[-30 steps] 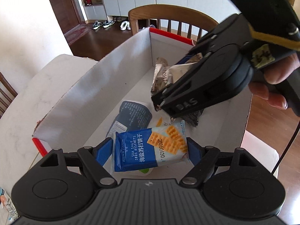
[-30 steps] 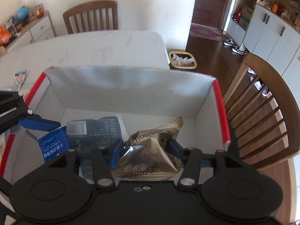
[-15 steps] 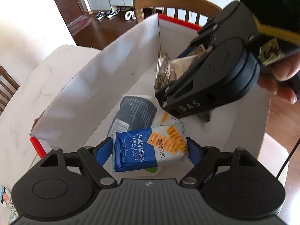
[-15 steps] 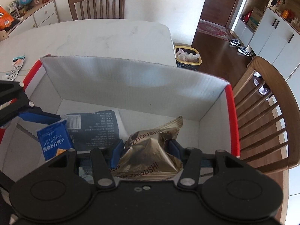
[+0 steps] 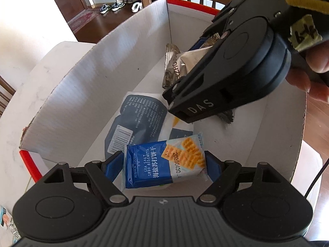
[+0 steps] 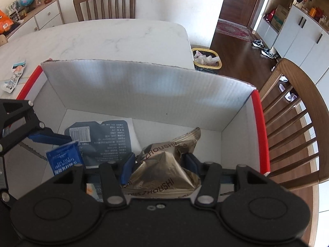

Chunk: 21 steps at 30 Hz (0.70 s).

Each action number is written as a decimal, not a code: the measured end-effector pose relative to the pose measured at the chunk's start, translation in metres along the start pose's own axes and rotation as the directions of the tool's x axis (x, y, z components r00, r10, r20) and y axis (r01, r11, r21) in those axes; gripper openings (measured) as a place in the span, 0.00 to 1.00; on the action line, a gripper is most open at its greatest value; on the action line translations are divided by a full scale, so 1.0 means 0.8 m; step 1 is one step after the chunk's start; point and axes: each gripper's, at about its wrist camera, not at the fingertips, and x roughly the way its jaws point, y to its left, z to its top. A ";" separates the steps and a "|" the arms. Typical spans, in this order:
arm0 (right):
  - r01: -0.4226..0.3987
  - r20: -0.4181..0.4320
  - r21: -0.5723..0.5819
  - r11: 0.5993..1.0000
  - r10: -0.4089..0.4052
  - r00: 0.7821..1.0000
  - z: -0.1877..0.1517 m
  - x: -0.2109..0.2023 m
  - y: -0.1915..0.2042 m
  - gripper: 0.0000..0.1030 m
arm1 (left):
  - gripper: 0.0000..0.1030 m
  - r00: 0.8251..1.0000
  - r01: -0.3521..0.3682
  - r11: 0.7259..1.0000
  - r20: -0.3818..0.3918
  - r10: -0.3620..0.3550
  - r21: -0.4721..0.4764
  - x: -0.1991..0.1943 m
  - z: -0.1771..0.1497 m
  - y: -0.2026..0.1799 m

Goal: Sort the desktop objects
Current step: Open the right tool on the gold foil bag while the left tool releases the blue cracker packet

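My left claw [image 5: 164, 164] grips the blue soda biscuit pack [image 5: 164, 162] by its ends, inside the white box [image 5: 82, 94], above its floor. My right claw [image 6: 158, 162] clamps the gold snack bag [image 6: 164, 164], also inside the box. Under both, on the box floor, lies a dark blue pouch [image 5: 139, 121]. The box stands on the marble surface [image 6: 115, 39], with a wooden chair [image 6: 298, 123] just beyond its red-edged side.

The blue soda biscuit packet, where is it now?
In the left wrist view the blue soda biscuit packet sits clamped in the left gripper, above the white box.
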 end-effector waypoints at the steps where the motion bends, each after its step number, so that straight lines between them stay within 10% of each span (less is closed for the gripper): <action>1: -0.001 0.000 0.003 1.000 0.001 1.000 0.000 0.000 -0.001 0.53 | 0.80 1.000 0.001 1.000 -0.002 -0.001 0.001 0.000 0.000 0.000; 21: -0.030 0.063 0.037 0.999 0.028 0.998 0.012 -0.039 -0.007 0.65 | 0.83 0.999 0.045 0.998 0.020 -0.044 -0.046 -0.011 0.001 0.016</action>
